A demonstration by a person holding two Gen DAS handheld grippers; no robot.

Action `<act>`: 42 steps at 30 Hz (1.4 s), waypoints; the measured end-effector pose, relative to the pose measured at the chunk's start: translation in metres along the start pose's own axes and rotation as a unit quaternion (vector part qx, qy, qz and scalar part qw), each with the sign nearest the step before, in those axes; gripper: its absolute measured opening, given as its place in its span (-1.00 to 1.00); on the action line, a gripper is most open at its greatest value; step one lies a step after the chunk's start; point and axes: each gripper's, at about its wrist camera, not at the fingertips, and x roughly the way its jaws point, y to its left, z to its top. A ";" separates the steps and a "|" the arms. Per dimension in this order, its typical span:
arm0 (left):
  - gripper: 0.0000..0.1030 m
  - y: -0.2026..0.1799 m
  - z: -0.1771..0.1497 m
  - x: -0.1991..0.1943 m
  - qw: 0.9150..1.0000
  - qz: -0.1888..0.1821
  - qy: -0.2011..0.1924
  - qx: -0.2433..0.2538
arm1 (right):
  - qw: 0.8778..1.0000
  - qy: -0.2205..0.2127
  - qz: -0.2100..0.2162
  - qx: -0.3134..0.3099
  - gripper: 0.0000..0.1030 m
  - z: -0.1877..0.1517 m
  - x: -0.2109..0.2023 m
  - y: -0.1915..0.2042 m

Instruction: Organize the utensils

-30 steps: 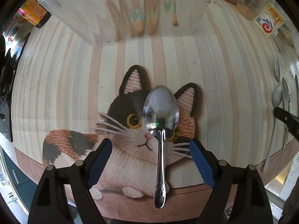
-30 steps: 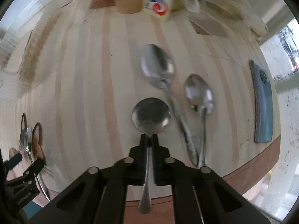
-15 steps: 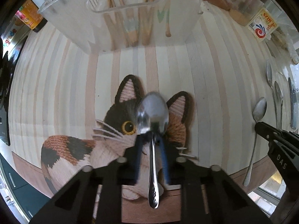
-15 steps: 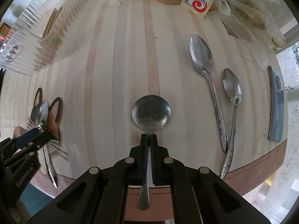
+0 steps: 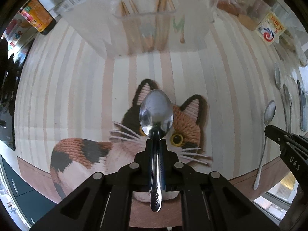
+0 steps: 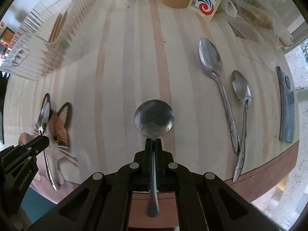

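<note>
Spoons are clamped by the handle, one per hand-held gripper: oval spoon in left hand-held gripper, above cat mat; round spoon in right hand-held gripper, over tabletop. Two more spoons lie to the right; clear organizer bin stands at the back w/ wooden utensils inside.
</note>
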 end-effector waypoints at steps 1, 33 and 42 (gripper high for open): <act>-0.92 0.001 0.000 -0.003 1.000 0.000 -0.004 -0.001 | 1.000 -0.002 0.003 0.001 -0.96 -0.001 -0.004 -0.001; -0.92 0.010 -0.007 0.000 0.999 0.023 -0.010 -0.023 | 0.999 -0.026 -0.042 -0.013 -0.93 0.012 -0.008 0.002; -0.92 0.010 -0.008 -0.017 0.999 0.019 -0.029 -0.024 | 0.998 -0.055 0.012 0.031 -1.00 0.009 -0.055 -0.020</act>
